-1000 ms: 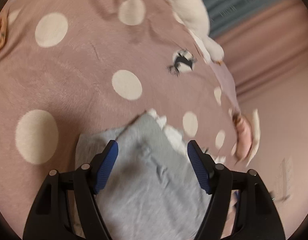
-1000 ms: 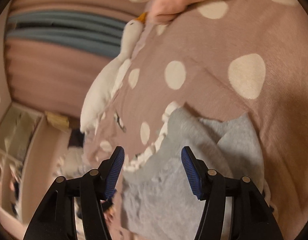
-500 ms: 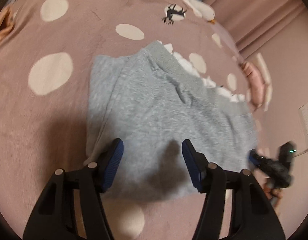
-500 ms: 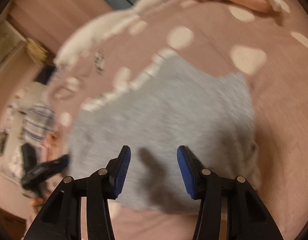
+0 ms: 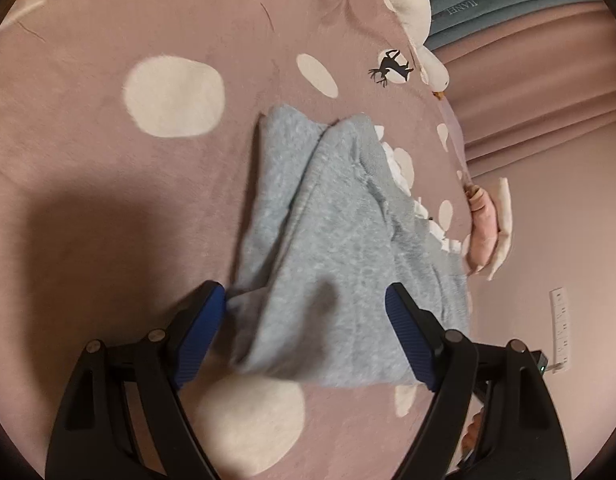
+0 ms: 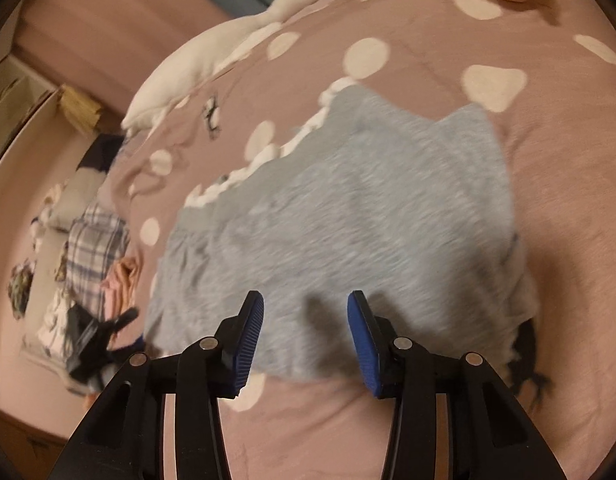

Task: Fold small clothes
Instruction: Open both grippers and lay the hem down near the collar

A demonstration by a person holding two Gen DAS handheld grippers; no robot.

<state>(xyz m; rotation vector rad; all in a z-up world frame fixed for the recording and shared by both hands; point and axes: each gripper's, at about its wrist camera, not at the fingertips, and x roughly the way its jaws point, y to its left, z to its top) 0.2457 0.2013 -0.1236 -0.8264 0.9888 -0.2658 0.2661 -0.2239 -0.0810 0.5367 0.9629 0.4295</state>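
On the mauve bedspread (image 5: 88, 128) with its big cream dots, a small grey garment (image 5: 339, 240) is lying partly folded — one side is doubled over the other, leaving a raised ridge running down its length. Along its far edge a white frilly trim (image 6: 268, 156) is peeking out, best seen from the right wrist view, where the same grey garment (image 6: 347, 216) is spreading wide and flat across the cover.

Both grippers are hanging over the near edge of the cloth with nothing pinched between them. The left gripper (image 5: 308, 340) is standing wide apart, its blue pads framing the near hem, and the left pad is sitting just beside a loose corner of the fabric. The right gripper (image 6: 306, 336) is parted too, though more narrowly, and its shadow is falling on the grey cloth just ahead of the fingertips.

Beyond the garment, a white plush goose (image 6: 228, 44) is stretching along the far edge of the bed, and a pink cushion (image 5: 483, 232) is resting near the bedspread's edge, close to the pale wall.
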